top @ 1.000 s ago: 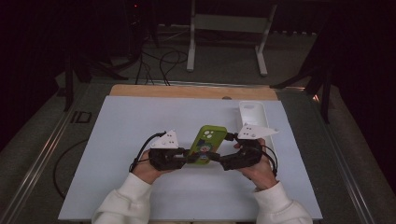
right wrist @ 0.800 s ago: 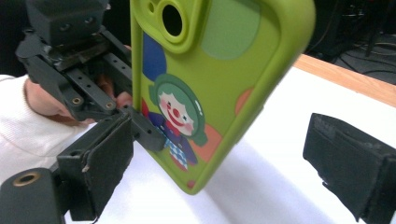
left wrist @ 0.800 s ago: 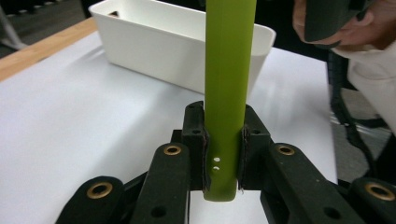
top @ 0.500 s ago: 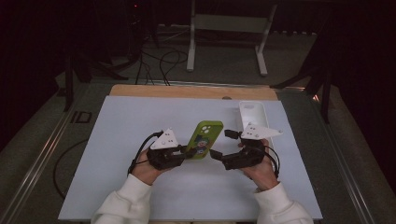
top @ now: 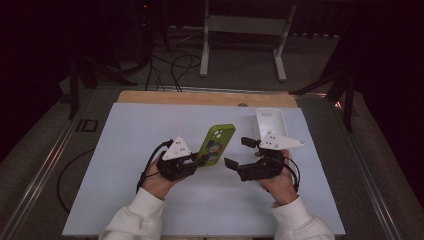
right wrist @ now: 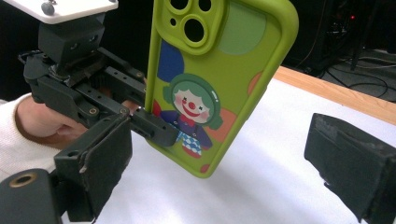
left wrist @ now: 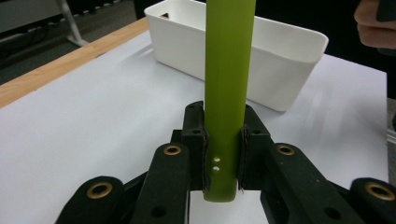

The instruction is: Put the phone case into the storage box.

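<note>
1. Left tongs [top: 201, 160]: clenched on the lower end of the green phone case [top: 216, 142], pads pressing front and back, as seen edge-on in the left gripper view.
2. Right tongs [top: 238, 152]: released, jaws just opened wide, nothing between the pads; standing just beside the case on its right, apart from it.
3. Green phone case: held up off the worktop [top: 130, 150] by the left tongs alone, roughly upright and leaning a little, camera cut-outs at the top, clown print facing the right tongs in the right gripper view.
4. White tray [top: 270, 125]: resting on the worktop past the right tongs, near the far wooden edge, open side up; contents hard to make out from here.
5. Step in hand, by judgement: carrying the case single-handed with 1 grip, the other tongs freed and waiting close by.
6. Next move, by judgement: probably taking the case across to the white tray, or laying it flat on the worktop. Either way calls for keeping the left grip firm on that narrow lower end, since the tall part above could swing, and for keeping the right tongs clear of the path or ready to steady the top.
</note>
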A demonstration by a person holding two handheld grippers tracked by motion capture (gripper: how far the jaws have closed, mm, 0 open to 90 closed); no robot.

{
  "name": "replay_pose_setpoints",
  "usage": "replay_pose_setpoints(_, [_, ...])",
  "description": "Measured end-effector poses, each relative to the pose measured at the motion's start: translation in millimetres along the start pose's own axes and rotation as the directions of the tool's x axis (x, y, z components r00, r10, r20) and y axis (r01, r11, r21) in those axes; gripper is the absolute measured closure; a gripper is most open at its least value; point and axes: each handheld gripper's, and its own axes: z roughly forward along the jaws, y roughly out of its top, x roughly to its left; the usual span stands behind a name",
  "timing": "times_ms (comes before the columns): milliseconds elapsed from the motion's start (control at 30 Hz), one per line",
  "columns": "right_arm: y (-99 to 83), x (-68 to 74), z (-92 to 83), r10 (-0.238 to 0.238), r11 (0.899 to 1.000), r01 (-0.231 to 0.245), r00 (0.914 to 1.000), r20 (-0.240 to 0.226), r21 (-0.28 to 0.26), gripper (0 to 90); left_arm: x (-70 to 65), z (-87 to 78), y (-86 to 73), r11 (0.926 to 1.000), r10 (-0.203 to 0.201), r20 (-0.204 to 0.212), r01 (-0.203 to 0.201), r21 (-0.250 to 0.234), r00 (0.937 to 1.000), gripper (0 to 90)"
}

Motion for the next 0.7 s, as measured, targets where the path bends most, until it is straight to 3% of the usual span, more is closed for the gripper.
replay_pose_setpoints(300, [0.5, -1.0, 1.5, 0.020, 1.000, -0.020, 0.9998, 0.006, -0.014, 7.5, -2.0, 1.8, -0.6, 0.9998, -0.018, -0.071, 0.017, -0.007, 0.9973, 77.6])
replay_pose_setpoints(700, [1.2, -1.9, 3.5, 0.043, 0.999, -0.042, 0.9988, 0.025, -0.033, 7.6, -7.8, 6.3, -1.1, 0.9998, -0.020, -0.148, 0.019, -0.010, 0.9888, 77.6])
